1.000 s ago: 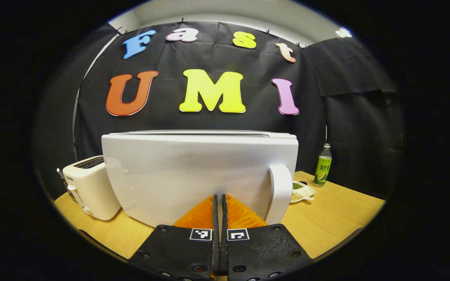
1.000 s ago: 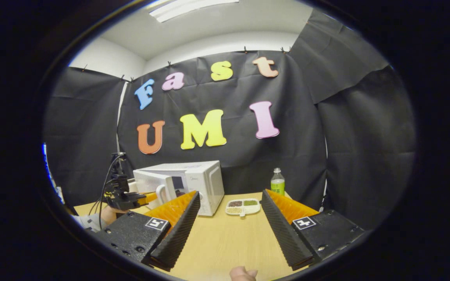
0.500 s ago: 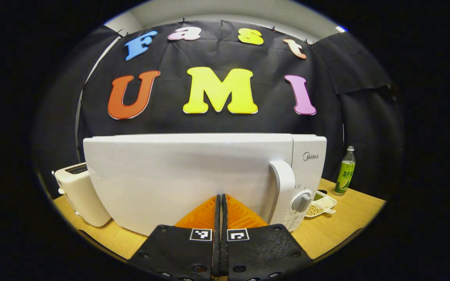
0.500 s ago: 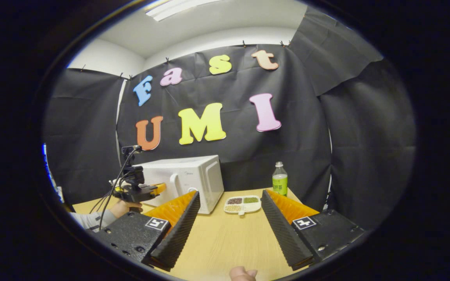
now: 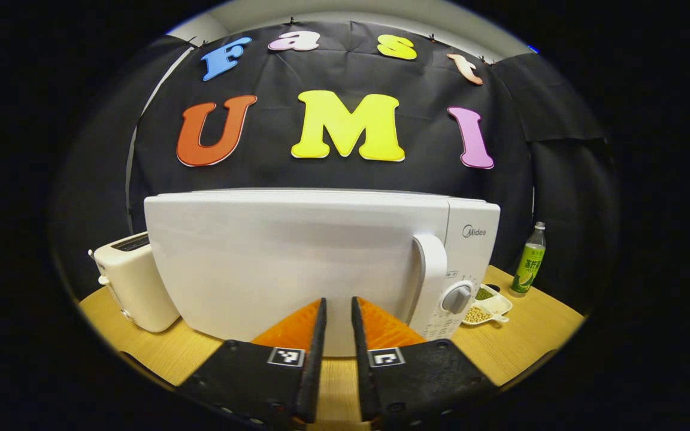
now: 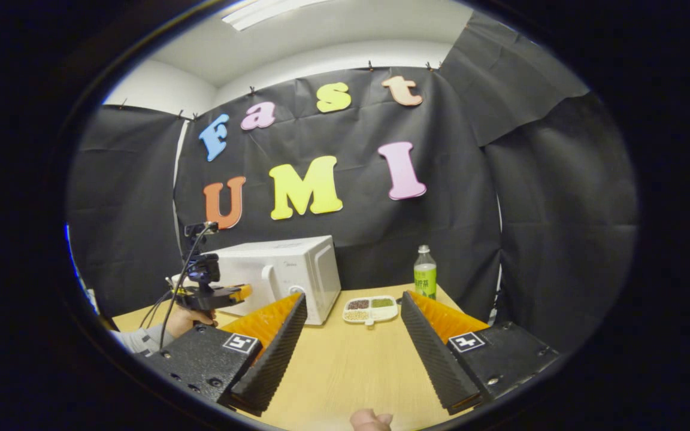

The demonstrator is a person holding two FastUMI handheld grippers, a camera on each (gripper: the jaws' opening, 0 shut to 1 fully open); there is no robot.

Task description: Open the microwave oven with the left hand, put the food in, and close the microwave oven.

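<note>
Door of white box-shaped microwave oven (image 5: 297, 263) now shut flush; my left gripper (image 5: 336, 335) jaws part slightly, holding nothing. Right gripper (image 6: 348, 341) jaws wide, empty. White divided food dish (image 6: 371, 309) on wooden worktop (image 6: 345, 371) beside oven; loading seems not done.

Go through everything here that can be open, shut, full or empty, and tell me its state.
Microwave door: shut.
Left gripper: jaws slightly apart, holding nothing.
Right gripper: jaws wide open, empty.
Divided dish: on the table, outside the microwave, compartments filled.
Bottle: upright, capped.
Toaster: slots empty as far as visible.
</note>
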